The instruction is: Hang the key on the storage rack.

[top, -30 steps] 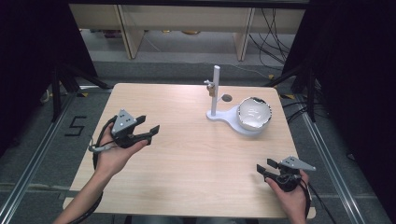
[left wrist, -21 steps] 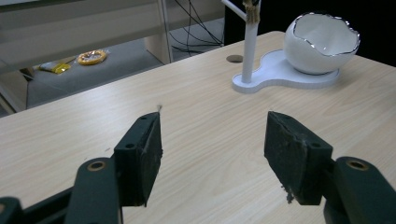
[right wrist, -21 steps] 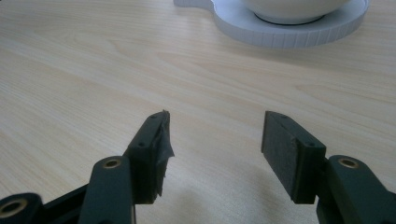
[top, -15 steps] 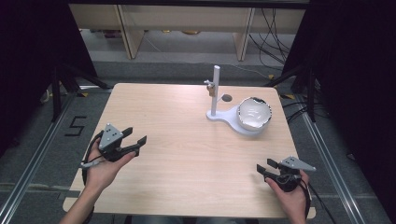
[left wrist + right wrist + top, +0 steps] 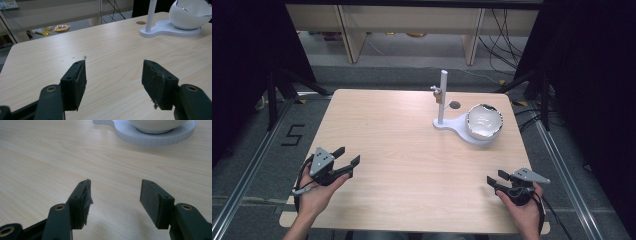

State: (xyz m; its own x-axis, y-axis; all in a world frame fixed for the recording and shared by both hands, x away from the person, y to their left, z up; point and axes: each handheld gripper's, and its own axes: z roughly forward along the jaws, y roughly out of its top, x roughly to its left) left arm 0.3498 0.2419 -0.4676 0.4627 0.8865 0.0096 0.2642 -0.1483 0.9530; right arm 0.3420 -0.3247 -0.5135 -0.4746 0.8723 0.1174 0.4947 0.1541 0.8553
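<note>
A white stand's base (image 5: 451, 123) lies at the table's far right, with an upright post (image 5: 443, 95) and a white bowl (image 5: 484, 121) on it. My left gripper (image 5: 349, 156) is held by a hand near the table's front left, open and holding nothing. My right gripper (image 5: 494, 177) is held low near the front right edge, also open and holding nothing. In the left gripper view the jaws (image 5: 113, 67) stand wide apart over bare wood, with the bowl (image 5: 192, 13) and post (image 5: 151, 15) far ahead. In the right gripper view the open jaws (image 5: 115, 187) face the stand's base (image 5: 155, 137).
The table (image 5: 412, 150) is light wood with a small dark hole (image 5: 455, 105) behind the stand. Shelving (image 5: 412, 25) and cables lie on the floor beyond the far edge. Metal frame rails (image 5: 247, 170) run along both sides of the table.
My left gripper has moved back and to the left, from mid-left of the table to the front left corner, still open. The right gripper has stayed put.
</note>
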